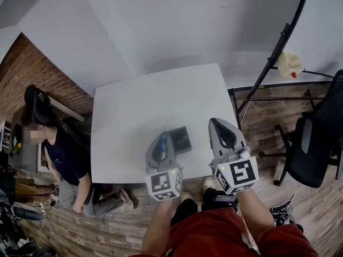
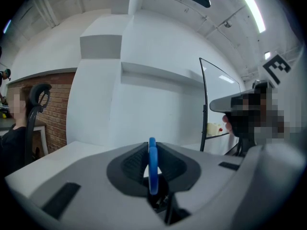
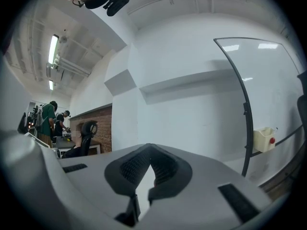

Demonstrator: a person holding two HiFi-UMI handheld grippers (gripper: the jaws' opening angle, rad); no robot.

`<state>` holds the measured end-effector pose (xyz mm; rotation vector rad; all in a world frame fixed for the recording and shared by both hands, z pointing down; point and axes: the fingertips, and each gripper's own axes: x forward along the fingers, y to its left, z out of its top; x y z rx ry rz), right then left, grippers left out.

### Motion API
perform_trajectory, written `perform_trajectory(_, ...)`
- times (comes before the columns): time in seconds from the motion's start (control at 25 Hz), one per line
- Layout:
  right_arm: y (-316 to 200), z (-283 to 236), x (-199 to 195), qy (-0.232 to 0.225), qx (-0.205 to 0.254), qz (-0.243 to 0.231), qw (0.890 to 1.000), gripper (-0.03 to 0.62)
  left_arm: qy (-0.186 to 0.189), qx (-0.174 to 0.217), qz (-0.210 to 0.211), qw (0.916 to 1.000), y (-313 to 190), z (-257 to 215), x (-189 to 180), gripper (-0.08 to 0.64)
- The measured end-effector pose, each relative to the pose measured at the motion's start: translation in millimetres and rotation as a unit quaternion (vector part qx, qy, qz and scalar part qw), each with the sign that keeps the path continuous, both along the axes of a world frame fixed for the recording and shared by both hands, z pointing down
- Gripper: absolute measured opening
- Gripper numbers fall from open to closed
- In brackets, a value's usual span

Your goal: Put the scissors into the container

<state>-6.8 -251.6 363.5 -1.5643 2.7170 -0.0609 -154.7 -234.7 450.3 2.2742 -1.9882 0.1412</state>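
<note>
The blue-handled scissors (image 1: pixel 158 150) are clamped edge-on between the jaws of my left gripper (image 1: pixel 162 138), which is shut on them. In the left gripper view the blue handle (image 2: pixel 152 163) stands upright between the dark pads; the blades are hidden. A dark square container (image 1: pixel 180 138) lies on the white table (image 1: pixel 139 116) near its front edge, just right of the left gripper. My right gripper (image 1: pixel 218 124) hovers at the table's front right corner, jaws shut with nothing between them (image 3: pixel 149 148). Both grippers point up and away from the table.
A person sits on the floor at the table's left, by a brick wall (image 1: pixel 32 74). A black office chair (image 1: pixel 316 143) stands at the right. A black curved stand (image 1: pixel 273 58) carries a cream bottle (image 1: pixel 289 64) behind the table's right side.
</note>
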Motion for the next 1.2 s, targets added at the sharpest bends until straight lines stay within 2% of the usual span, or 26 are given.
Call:
perform_trajectory(0.52, -5, 6, -5, 0.007, -0.004, 0.000, 1.000, 0.008, -0.002, -0.027, 0.000, 0.9996, -3, 31, -1, 0.052)
perform_trajectory(0.92, -6, 12, -8, 0.010, -0.008, -0.003, 1.000, 0.008, -0.003, -0.029, 0.003, 0.9996, -7, 42, 0, 0.052)
perform_trajectory(1.2, -6, 11, -7, 0.008, -0.007, -0.002, 1.000, 0.008, -0.028, -0.030, 0.010, 0.9991, -10, 43, 3, 0.054)
